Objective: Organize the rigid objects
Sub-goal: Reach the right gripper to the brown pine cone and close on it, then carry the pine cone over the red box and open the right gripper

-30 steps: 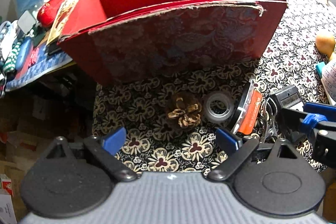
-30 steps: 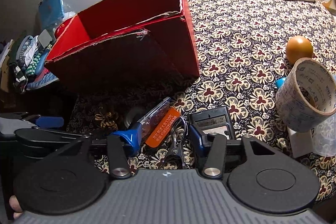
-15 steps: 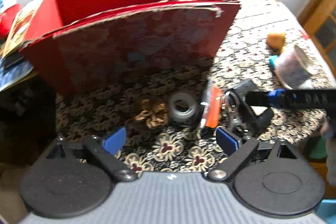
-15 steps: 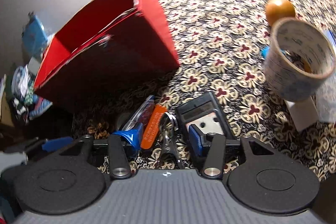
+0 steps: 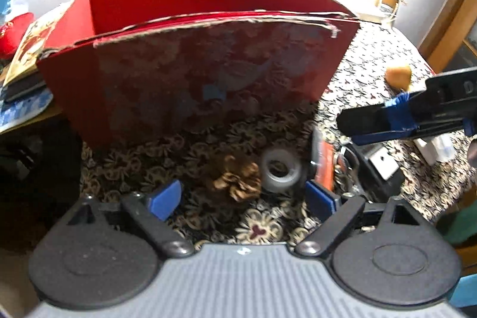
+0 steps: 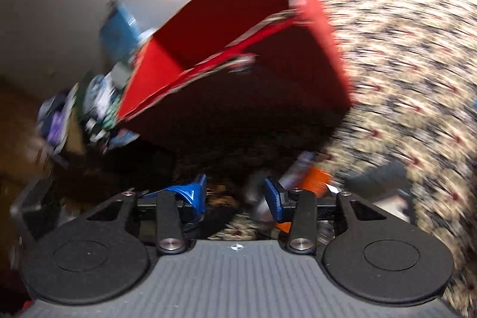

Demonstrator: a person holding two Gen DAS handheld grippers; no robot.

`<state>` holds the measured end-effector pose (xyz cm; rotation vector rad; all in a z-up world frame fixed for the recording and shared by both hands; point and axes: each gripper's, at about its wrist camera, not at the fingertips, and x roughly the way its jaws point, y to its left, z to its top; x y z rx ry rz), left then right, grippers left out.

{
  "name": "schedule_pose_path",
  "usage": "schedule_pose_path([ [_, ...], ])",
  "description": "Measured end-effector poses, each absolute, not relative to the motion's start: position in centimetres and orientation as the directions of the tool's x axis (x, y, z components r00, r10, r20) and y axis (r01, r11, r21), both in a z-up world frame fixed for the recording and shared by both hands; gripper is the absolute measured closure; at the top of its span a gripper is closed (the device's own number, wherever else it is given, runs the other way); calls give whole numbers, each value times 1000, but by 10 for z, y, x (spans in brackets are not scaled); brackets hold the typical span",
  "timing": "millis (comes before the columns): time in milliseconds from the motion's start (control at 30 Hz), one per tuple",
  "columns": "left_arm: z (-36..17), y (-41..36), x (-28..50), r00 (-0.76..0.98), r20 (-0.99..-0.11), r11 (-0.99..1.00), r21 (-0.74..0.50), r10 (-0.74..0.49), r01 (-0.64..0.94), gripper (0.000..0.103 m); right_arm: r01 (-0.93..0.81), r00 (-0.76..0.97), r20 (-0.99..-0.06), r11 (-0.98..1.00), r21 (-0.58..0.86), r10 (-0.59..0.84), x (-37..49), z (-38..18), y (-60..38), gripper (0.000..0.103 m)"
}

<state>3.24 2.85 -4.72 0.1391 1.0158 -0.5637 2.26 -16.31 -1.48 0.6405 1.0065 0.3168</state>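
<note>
- Left wrist view: left gripper (image 5: 243,197) has its fingers spread wide, nothing between the pads. A pinecone (image 5: 237,181) lies just beyond them at 12 o'clock, on the desk (image 5: 372,73).
- Right gripper (image 6: 235,195): fingers apart and closing; no object visibly pinched. View badly motion-blurred, so contact cannot be told. In the left view its fingers reach in from 3 o'clock above the clutter.
- At 1 o'clock of the pinecone: a tape roll (image 5: 281,170), touching or just beside it. Further toward 3 o'clock, an orange tag (image 5: 325,166), then a black device (image 5: 375,169).
- At 12 o'clock, beyond these: an open red box (image 5: 193,73), interior looks empty as far as visible.
- Progress, judged: sorting barely begun; all small items lie outside the box.
- Materials: pinecone brown, scaly, irregular; tape roll grey, smooth ring; tag flat, glossy; box cardboard, torn rim, worn patterned front; desk cloth floral, dark and cream.
</note>
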Motion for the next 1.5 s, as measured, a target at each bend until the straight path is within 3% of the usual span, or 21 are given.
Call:
schedule_pose_path([
  [233, -63, 25, 41, 415, -834, 889, -178, -364, 423, 16, -85, 413, -724, 814, 574, 553, 61, -30, -121, 77],
  [267, -65, 24, 42, 410, -836, 891, -186, -365, 413, 21, -93, 399, -734, 820, 564, 550, 64, -33, -117, 77],
  [300, -67, 24, 44, 400, -840, 893, -197, -367, 406, 37, -96, 387, -743, 825, 557, 546, 66, -36, -115, 77],
  [333, -71, 23, 45, 387, -846, 894, -206, -367, 397, 47, -99, 375, -749, 827, 553, 546, 66, -38, -113, 77],
  [367, -73, 23, 46, 375, -850, 894, -217, -370, 391, 48, -103, 365, -754, 828, 551, 547, 67, -40, -111, 77],
  [733, -64, 35, 42, 415, -829, 900, -218, -375, 377, 52, -130, 386, -747, 834, 537, 541, 59, -31, -115, 81],
  [900, -31, 36, 36, 421, -803, 871, -231, -422, 434, 57, -136, 450, -722, 840, 526, 525, 46, 7, -127, 81],
  [1100, 34, 25, 43, 476, -713, 813, -232, -515, 533, 58, -173, 605, -649, 872, 459, 461, 46, 67, -143, 80],
  [1300, 88, 6, 84, 565, -618, 785, -144, -547, 603, 58, -178, 727, -554, 891, 418, 406, 92, 95, -157, 80],
  [1500, 87, -11, 156, 563, -630, 786, -126, -535, 606, 57, -129, 712, -603, 911, 392, 360, 163, 74, -150, 80],
])
